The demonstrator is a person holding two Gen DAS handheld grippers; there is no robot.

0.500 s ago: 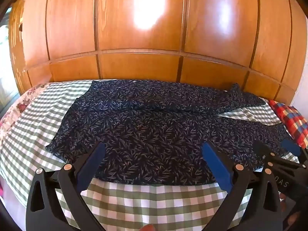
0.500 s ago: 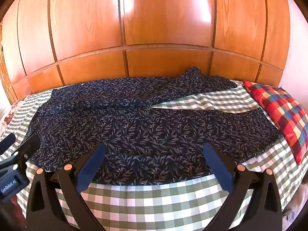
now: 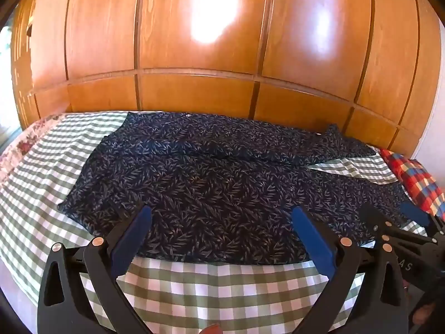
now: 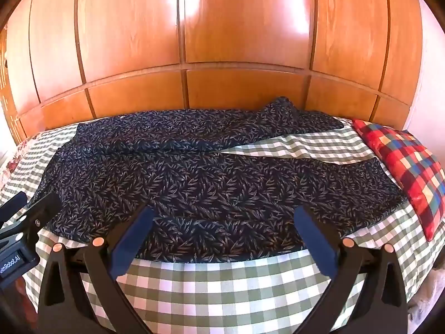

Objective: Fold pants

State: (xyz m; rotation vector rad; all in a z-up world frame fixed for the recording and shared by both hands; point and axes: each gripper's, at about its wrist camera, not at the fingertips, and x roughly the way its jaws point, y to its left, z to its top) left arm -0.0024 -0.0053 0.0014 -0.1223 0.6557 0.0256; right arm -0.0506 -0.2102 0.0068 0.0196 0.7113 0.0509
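Now the dark leaf-print pants (image 4: 211, 183) lie spread across the middle of the frame on the bed (image 4: 222, 286) with its green checked cover, long axis left to right, waist at the left and both legs pointing right toward the red plaid pillow (image 4: 408, 167). Left hand-held gripper (image 3: 221, 217) and right hand-held gripper (image 4: 222, 217) each hover over the near edge of the pants at the lower centre, jaws spread wide, holding nothing
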